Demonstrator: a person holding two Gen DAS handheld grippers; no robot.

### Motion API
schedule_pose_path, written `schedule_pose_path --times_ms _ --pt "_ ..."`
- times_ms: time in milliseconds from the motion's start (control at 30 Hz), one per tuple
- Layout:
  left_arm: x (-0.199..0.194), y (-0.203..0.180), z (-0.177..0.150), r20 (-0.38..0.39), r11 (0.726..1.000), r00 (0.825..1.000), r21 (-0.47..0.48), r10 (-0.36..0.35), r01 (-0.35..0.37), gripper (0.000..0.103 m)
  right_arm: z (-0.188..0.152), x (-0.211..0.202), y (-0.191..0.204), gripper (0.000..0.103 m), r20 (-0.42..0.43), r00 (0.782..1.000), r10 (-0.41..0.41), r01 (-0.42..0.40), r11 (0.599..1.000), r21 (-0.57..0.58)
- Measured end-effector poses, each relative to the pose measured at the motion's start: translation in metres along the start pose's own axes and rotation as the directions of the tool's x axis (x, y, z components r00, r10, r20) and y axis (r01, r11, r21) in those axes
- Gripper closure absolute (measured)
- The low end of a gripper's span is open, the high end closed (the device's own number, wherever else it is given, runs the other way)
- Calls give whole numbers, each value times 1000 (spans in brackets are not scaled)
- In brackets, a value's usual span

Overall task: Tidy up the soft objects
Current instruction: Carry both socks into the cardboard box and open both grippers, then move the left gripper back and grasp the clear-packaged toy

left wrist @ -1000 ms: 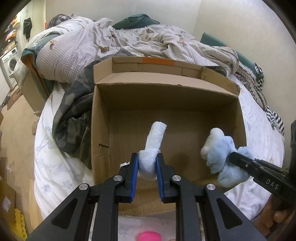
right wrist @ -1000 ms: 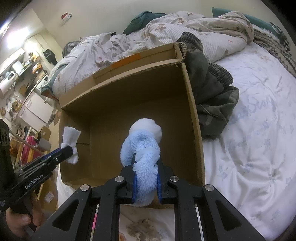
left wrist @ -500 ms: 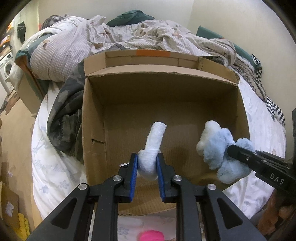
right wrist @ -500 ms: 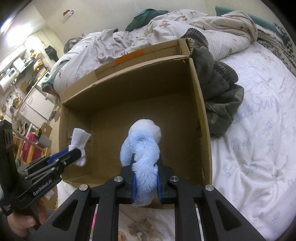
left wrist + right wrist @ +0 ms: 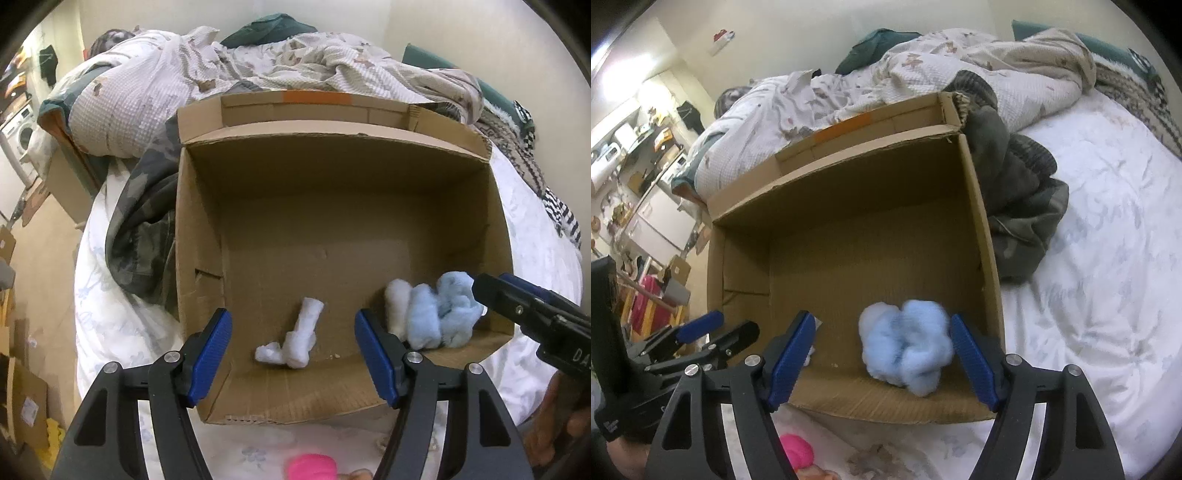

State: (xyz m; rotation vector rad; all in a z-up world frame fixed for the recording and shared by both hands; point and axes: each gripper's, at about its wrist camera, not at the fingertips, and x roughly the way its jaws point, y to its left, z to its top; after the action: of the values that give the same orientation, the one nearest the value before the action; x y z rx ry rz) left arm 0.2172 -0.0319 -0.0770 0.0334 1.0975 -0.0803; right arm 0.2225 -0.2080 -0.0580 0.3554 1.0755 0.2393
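Inside the cardboard box (image 5: pixel 332 221), near its front wall, both socks (image 5: pixel 301 338) lie released.

Both wrist views: soft, even indoor light, moderately dim, with a warm cast. Brightest region is the cluttered room corner at upper left of the right view, where detail washes out. The open brown cardboard box (image 5: pixel 343 206) shades its own inner walls. The fluffy light-blue plush toy (image 5: pixel 908 347) is slightly motion-blurred. Strong fisheye curvature and dark vignetting ring both frames.
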Motion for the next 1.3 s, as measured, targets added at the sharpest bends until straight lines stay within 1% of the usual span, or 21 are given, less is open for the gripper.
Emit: schedule_pose_path --times_ms 133,233,467,567,700,800,833,933,1067,1167,1200,1300 --pt "-2 4 1 5 1000 1000 -14 0 0 37 0 2 0 23 -14 1000 2 -2 1000 -1" --pt "-5 6 0 15 1000 1000 -20 2 -2 37 0 -1 1 23 -4 1000 -2 2 1000 -9" --pt "-20 12 -3 41 999 999 -34 29 -28 37 -3 -9 1 23 1 1000 6 -6 1000 4" --pt "-28 15 -7 45 998 998 -38 46 -44 37 -6 -17 2 23 15 1000 9 -9 1000 3" --pt "-45 18 -10 77 997 994 -31 75 -73 37 -12 -33 4 23 27 999 19 -19 1000 -2" --pt "-58 17 -15 94 994 990 16 106 -108 37 -18 -46 6 23 33 999 11 -10 1000 -20" --pt "-63 19 -18 95 993 988 17 118 -121 37 -21 -51 7 23 36 999 10 -9 999 -31" --pt "-77 27 -28 105 993 987 -21 121 -120 36 -31 -60 7 23 31 999 18 -17 999 -37" --pt "-91 37 -42 101 992 989 -66 110 -104 36 -45 -70 6 23 22 999 27 -27 999 -28" --pt "-97 39 -53 103 989 985 -67 137 -130 36 -52 -75 5 23 14 999 36 -35 999 -17" --pt "-97 41 -57 96 989 986 -70 139 -132 36 -55 -77 4 23 7 999 38 -38 999 -9" --pt "-93 44 -68 56 990 992 -85 115 -110 36 -65 -77 1 23 -13 999 44 -44 999 19"
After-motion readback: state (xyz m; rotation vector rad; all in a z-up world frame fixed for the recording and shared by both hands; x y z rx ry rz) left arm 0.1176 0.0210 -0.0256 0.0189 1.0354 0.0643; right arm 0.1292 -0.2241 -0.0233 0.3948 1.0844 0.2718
